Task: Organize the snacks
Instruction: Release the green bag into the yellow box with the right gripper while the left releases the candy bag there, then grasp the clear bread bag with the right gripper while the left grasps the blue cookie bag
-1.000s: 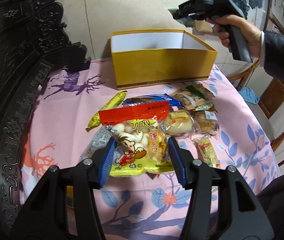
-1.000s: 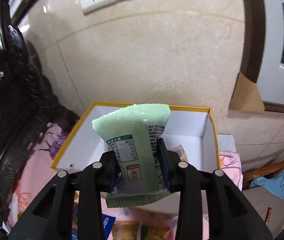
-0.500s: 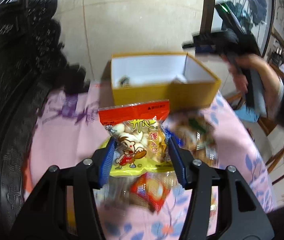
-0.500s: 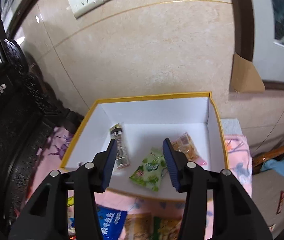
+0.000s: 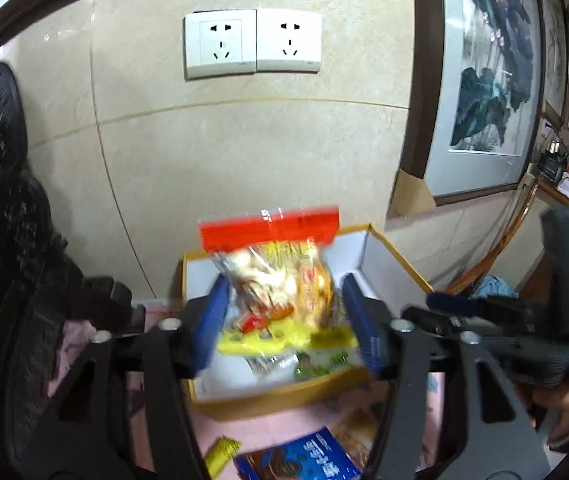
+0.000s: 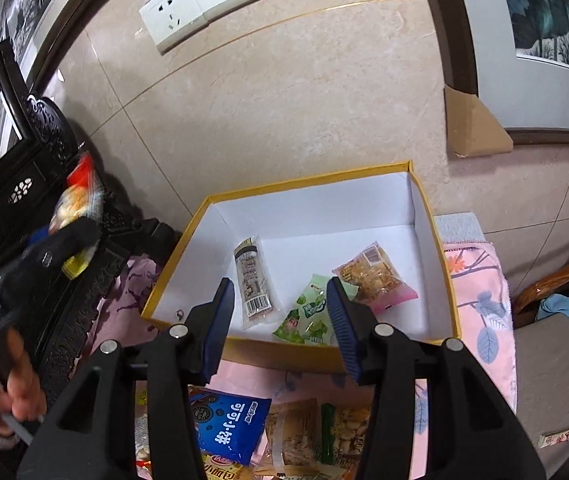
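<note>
My left gripper (image 5: 284,312) is shut on a yellow snack bag with a red top (image 5: 280,280) and holds it in the air over the yellow box (image 5: 284,400). The same bag shows at the left of the right wrist view (image 6: 76,204). My right gripper (image 6: 278,312) is open and empty above the front wall of the yellow box (image 6: 292,350). Inside the box lie a green packet (image 6: 306,318), a grey stick packet (image 6: 254,280) and a pink-edged packet (image 6: 374,276).
Loose snacks lie on the pink cloth before the box, among them a blue packet (image 6: 230,428) and a brown packet (image 6: 292,436). A dark carved cabinet (image 6: 24,208) stands at the left. The tiled wall with sockets (image 5: 252,44) is behind the box. A wooden chair (image 6: 556,280) stands at the right.
My left gripper has lifted the yellow bag off the table and carried it forward over the box. My right gripper let the green packet drop into the box and has drawn back a little.
</note>
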`<state>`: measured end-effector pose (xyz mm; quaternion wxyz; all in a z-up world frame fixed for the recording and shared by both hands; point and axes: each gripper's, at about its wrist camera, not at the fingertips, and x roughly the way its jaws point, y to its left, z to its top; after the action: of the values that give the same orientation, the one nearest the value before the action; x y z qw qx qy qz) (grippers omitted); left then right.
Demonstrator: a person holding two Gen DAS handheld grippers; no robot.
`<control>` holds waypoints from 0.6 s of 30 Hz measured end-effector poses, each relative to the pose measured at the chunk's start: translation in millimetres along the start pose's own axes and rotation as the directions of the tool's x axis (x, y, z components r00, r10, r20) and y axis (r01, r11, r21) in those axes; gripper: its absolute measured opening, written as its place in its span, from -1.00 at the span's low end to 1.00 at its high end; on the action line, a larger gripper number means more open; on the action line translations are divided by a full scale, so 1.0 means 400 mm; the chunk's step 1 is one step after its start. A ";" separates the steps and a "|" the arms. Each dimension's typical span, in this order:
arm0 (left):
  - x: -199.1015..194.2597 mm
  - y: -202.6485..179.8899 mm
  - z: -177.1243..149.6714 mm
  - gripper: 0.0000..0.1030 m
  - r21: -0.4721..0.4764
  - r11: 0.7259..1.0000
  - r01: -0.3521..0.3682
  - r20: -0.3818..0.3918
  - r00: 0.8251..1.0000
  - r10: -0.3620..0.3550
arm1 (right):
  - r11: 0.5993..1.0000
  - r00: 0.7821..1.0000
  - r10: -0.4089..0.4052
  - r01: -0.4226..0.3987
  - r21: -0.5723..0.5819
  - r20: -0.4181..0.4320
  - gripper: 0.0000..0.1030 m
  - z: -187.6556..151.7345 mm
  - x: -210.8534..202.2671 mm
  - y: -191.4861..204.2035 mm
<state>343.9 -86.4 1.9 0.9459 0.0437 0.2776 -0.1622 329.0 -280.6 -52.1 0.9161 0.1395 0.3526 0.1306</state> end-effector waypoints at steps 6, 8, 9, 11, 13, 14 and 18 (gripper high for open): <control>-0.052 0.022 0.066 0.84 -0.063 0.996 -0.058 0.139 0.988 0.066 | 1.000 1.000 0.002 -0.002 -0.001 -0.001 -0.05 -0.001 -0.006 -0.013; -0.061 0.035 0.064 0.88 -0.087 0.994 -0.060 0.135 0.988 0.071 | 1.000 1.000 0.004 -0.004 -0.006 -0.014 -0.05 -0.012 -0.005 -0.014; -0.065 0.045 0.058 0.88 -0.105 0.992 -0.066 0.122 0.989 0.078 | 1.000 1.000 0.003 -0.003 -0.010 -0.021 -0.05 -0.018 -0.004 -0.014; -0.077 0.062 0.036 0.88 -0.129 0.989 -0.071 0.109 0.990 0.085 | 1.000 0.999 0.001 -0.002 -0.018 -0.039 -0.05 -0.036 -0.001 -0.011; -0.090 0.078 0.012 0.88 -0.158 0.984 -0.083 0.097 0.990 0.099 | 1.000 0.998 0.005 -0.007 -0.024 -0.057 -0.05 -0.051 0.001 -0.007; -0.097 0.086 -0.003 0.88 -0.171 0.981 -0.087 0.089 0.991 0.103 | 1.000 0.998 0.007 -0.009 -0.027 -0.065 -0.05 -0.058 0.003 -0.004; -0.132 0.122 -0.051 0.88 -0.220 0.970 -0.107 0.065 0.990 0.124 | 0.999 0.991 0.004 -0.011 -0.050 -0.136 -0.05 -0.118 0.036 0.007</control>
<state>307.6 -22.0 12.8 0.9630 -0.0496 0.2532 -0.0774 306.4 -265.4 -93.5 0.8927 0.1084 0.4101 0.1520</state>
